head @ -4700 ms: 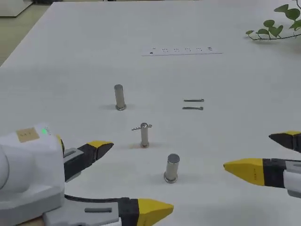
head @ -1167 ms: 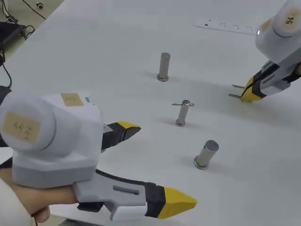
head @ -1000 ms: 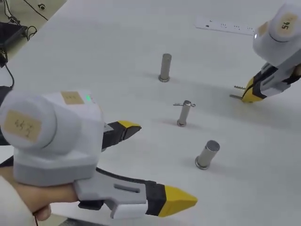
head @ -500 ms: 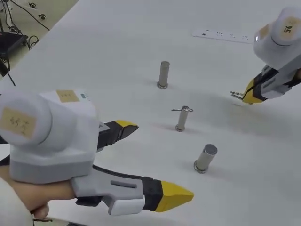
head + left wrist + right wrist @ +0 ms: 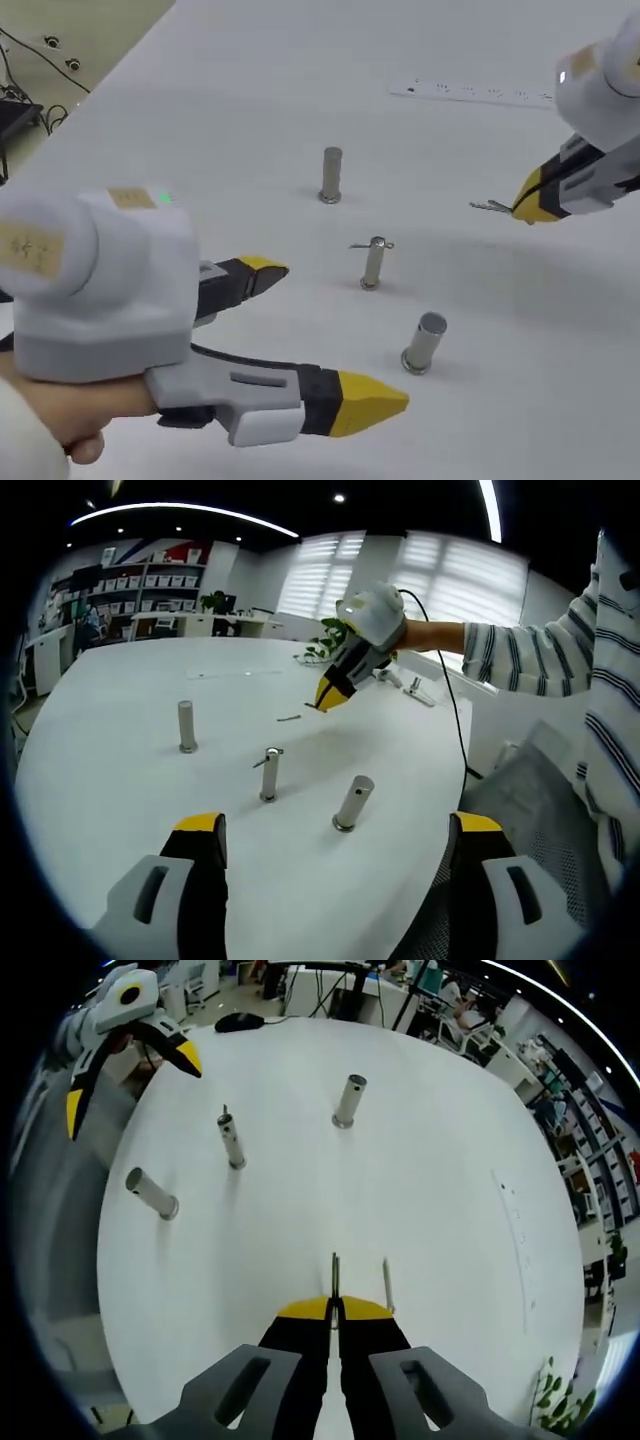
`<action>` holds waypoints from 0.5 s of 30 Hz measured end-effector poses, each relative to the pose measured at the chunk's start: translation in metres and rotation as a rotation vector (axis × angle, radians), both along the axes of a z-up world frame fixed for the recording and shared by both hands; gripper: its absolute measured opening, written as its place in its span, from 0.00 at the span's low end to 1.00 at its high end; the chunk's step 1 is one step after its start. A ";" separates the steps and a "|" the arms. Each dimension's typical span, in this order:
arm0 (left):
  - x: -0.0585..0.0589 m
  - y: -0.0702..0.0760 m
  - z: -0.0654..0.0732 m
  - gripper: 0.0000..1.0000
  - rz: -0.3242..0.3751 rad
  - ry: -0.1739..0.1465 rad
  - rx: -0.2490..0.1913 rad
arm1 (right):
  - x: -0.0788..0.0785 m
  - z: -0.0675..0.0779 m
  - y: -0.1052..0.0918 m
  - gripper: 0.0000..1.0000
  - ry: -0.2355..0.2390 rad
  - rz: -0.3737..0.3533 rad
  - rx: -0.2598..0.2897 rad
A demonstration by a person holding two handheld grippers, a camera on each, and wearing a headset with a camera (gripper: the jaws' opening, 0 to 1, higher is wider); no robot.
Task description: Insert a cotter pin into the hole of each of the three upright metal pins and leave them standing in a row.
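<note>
Slippage risk: right gripper [image 5: 335, 1305] pinches thin silver cotter pin [image 5: 334, 1272] by its end (left gripper [image 5: 330, 335] spread, empty), so it may swivel, missing 2 unfilled grey metal posts [image 5: 330, 175].

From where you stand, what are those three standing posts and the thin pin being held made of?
The far pin, middle pin and near pin: probably steel, grey with a soft satin sheen. The cotter pin between the fingers of the right gripper: likely thin metal wire, grey, faintly glinting; too small to tell more.
</note>
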State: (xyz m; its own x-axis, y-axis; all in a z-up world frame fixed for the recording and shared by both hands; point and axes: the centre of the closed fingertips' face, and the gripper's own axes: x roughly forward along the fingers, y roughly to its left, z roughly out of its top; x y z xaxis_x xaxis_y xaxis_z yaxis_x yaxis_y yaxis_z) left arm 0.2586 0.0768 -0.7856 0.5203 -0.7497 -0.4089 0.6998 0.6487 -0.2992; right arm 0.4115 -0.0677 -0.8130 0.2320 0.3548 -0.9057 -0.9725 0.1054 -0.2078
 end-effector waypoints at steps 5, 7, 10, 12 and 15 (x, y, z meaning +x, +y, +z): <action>0.007 -0.002 0.008 0.88 0.006 -0.001 -0.025 | -0.008 0.014 0.003 0.02 -0.033 -0.011 0.064; 0.010 -0.004 0.012 0.88 0.007 -0.004 -0.039 | -0.011 0.019 0.005 0.02 -0.050 -0.008 0.086; 0.015 -0.007 0.017 0.85 0.004 -0.011 -0.055 | -0.017 0.025 0.008 0.02 -0.065 -0.006 0.110; 0.019 -0.009 0.021 0.85 0.004 -0.013 -0.069 | -0.022 0.030 0.011 0.02 -0.080 -0.003 0.131; 0.023 -0.014 0.026 0.85 -0.004 -0.012 -0.085 | -0.028 0.037 0.015 0.02 -0.094 0.000 0.158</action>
State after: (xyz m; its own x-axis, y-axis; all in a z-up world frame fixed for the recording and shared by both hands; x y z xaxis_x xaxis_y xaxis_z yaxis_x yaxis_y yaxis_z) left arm 0.2820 0.0628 -0.7599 0.5219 -0.7833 -0.3377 0.7060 0.6188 -0.3443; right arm 0.3836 -0.0525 -0.7763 0.3134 0.4912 -0.8128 -0.9494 0.1442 -0.2789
